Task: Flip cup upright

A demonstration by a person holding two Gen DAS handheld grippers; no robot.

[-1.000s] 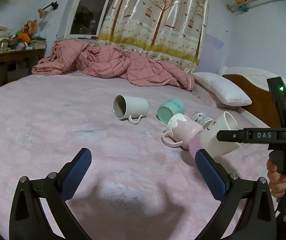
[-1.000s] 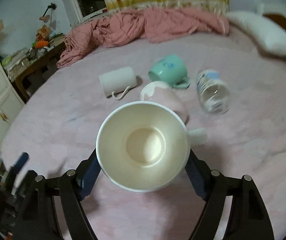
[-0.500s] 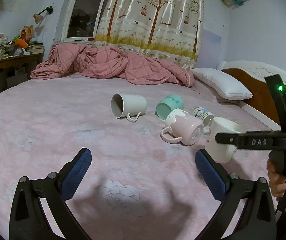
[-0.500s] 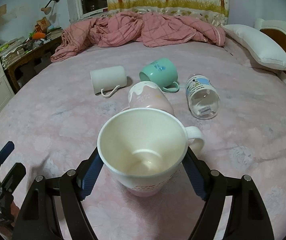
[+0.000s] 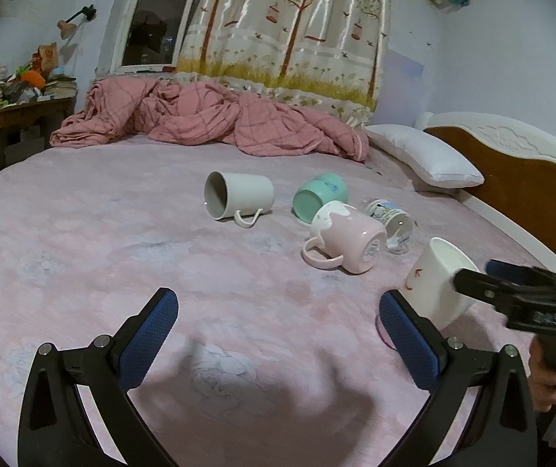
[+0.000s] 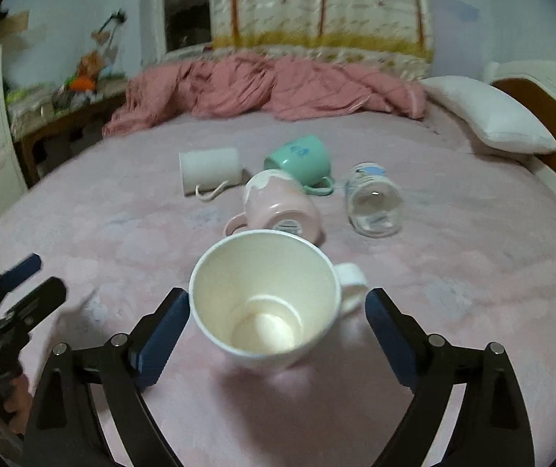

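A white cup with a pink base (image 6: 266,299) stands upright on the pink bed, mouth up, handle to the right. My right gripper (image 6: 278,327) is open around it, pads clear of its sides. In the left wrist view the cup (image 5: 439,284) leans slightly at the right, beside the right gripper's arm. My left gripper (image 5: 278,334) is open and empty over bare bedding. A white mug (image 5: 239,196), a green mug (image 5: 319,196), a pink mug (image 5: 346,237) and a glass jar (image 5: 391,220) lie on their sides.
A rumpled pink quilt (image 5: 208,120) lies across the far side of the bed. A white pillow (image 5: 426,159) and wooden headboard (image 5: 511,171) are at the right. A cluttered wooden table (image 5: 13,113) stands at the left.
The right gripper tipped the white cup from mouth-toward-camera to upright, set it on the bed, and opened its jaws off it. The left gripper stayed open in place.
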